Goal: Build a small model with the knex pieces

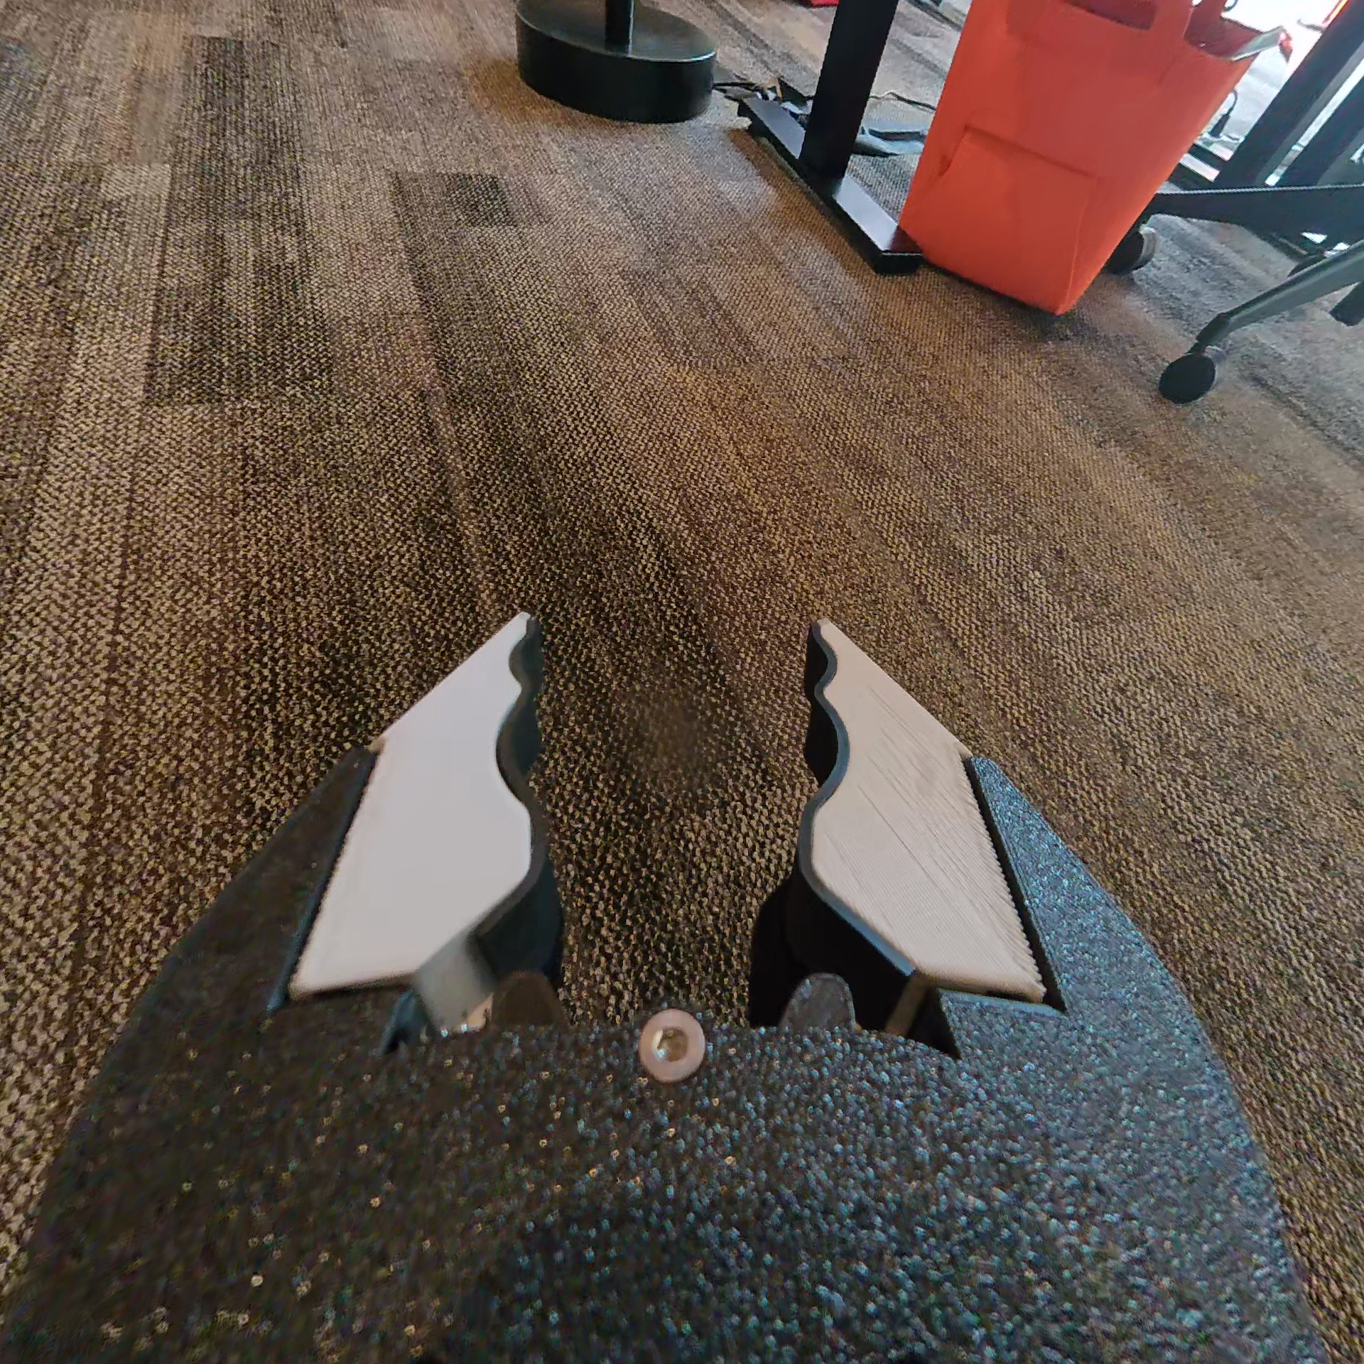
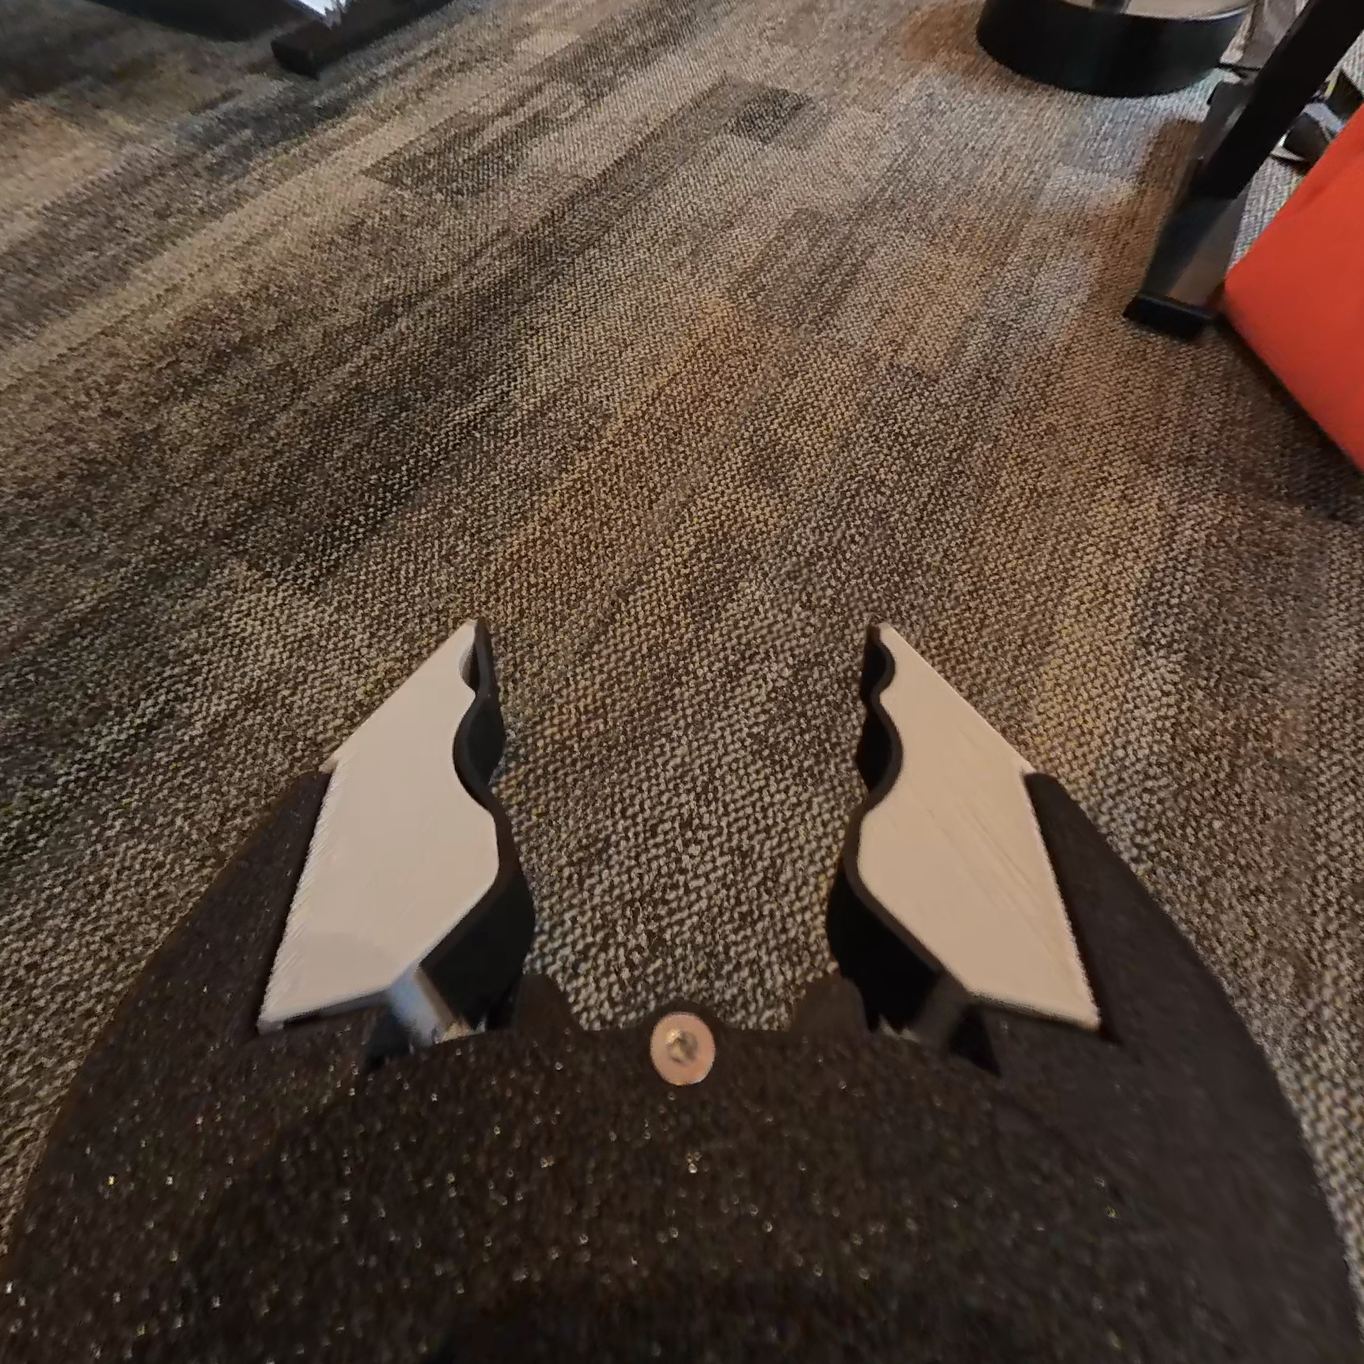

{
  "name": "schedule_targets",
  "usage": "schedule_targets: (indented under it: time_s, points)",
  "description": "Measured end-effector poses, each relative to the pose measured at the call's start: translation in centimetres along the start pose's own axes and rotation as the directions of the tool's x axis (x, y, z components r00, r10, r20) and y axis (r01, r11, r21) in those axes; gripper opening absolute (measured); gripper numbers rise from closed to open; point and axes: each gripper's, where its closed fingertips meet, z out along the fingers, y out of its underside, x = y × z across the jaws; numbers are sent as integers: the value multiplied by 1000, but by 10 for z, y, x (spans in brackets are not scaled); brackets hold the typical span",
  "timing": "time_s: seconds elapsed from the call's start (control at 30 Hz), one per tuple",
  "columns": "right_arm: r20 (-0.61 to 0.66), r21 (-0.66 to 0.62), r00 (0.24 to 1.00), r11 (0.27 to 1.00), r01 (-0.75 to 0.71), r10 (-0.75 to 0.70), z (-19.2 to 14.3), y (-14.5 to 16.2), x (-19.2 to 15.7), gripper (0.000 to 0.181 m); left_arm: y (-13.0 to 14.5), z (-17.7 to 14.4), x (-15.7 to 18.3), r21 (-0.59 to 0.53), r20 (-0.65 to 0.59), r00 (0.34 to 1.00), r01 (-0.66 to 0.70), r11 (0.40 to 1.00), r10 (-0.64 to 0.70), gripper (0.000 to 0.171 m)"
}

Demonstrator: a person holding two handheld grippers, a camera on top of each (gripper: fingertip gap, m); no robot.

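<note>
Two grippers were in play, each with two pale fingers. One orange bag (image 1: 1048, 147) stood far right beside one black desk leg (image 1: 841, 118), one round black base (image 1: 616, 63) behind. Left gripper (image 1: 675, 635) gaped wide, empty, over the carpet (image 1: 664, 406). Right gripper (image 2: 679, 638) was spread wide too, holding nothing.
</note>
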Motion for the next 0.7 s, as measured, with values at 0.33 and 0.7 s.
schedule_targets:
  time_s: [0.33, 0.7]
  points:
    - [-16, 29, 1000, 999, -24, 25, 3, -6, 8, 97, -16, 7, 12, 10, -8, 999, -32, 999, 33, 69]
    - [-93, 166, 994, 986, -34, 50, -25, -98, 51, 96, -118, 16, 27, 105, 81, 996, -57, 993, 48, 68]
